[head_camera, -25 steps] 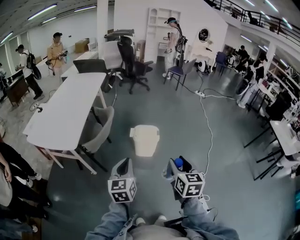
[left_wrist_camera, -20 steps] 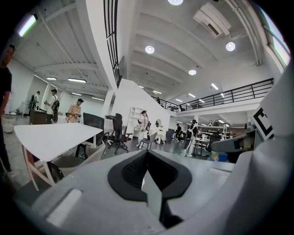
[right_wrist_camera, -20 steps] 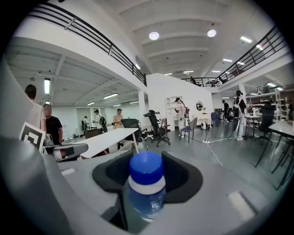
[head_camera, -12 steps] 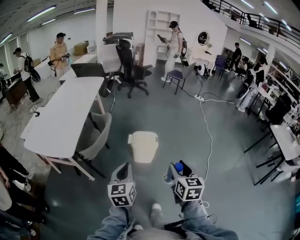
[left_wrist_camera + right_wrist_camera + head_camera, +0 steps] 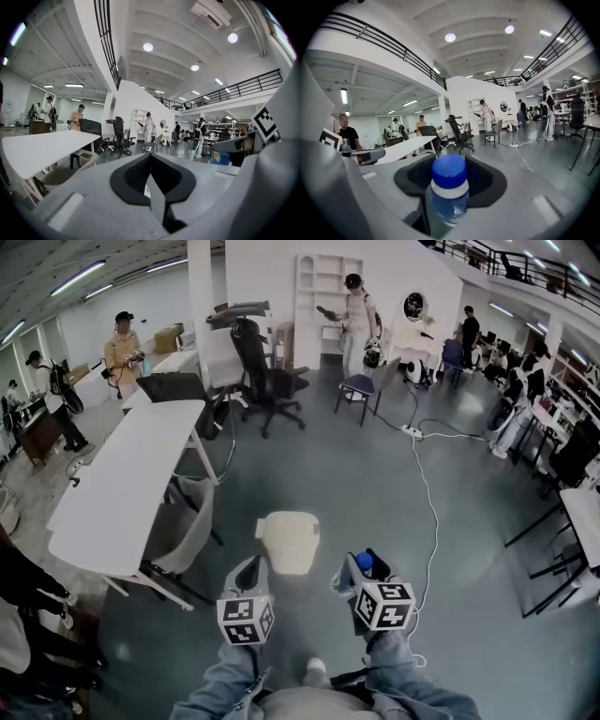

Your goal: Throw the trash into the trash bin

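Right gripper [image 5: 362, 568]: jaws set wide and closed upon a blue-capped plastic bottle [image 5: 449, 187], which is held upright by the body below the cap. Left gripper [image 5: 248, 576]: jaws brought together, nothing held.

The cream trash bin [image 5: 289, 542] is stood on the grey floor [image 5: 375, 484] just ahead, between the two grippers. Whether its top is open cannot be told.

It is judged that the bottle should be centred over the bin's mouth, clear of the rim, before the grip is released. A shut lid could be pushed aside by the free left gripper.

No brand or print can be read on the bottle. Only square black-and-white markers are noted on each gripper's cube.
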Tool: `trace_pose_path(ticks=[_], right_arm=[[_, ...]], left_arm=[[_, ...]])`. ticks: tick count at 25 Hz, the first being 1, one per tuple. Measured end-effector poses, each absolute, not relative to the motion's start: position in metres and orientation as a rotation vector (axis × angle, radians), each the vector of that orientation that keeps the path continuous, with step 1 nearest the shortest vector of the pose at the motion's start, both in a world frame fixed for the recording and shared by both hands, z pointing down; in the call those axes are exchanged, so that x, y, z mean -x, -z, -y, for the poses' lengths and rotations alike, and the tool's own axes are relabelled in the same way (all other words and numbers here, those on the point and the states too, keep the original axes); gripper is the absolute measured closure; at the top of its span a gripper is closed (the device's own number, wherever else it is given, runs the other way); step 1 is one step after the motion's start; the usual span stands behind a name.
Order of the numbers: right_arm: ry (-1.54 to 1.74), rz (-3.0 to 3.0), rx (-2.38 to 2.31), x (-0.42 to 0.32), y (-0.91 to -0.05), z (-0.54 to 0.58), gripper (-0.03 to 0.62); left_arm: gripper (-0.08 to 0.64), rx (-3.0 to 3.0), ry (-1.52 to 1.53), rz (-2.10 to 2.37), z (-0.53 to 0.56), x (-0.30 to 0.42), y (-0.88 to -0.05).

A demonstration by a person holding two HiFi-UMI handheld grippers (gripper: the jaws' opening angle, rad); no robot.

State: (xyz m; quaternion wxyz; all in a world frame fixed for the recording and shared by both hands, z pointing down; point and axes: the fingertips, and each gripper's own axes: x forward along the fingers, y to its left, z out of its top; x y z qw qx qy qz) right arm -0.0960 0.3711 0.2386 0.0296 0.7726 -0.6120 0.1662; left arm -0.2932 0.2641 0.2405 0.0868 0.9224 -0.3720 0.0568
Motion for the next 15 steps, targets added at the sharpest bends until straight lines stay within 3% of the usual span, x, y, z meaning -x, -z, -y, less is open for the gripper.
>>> trace_pose_path(ticks=[15], right_arm=[[-0.589,1.998,-2.332,-0.009,-0.260,-0.306,0.394]], left_arm=[[0.549,-2.693,-0.273,1.227,-0.207,0.204,-0.253]])
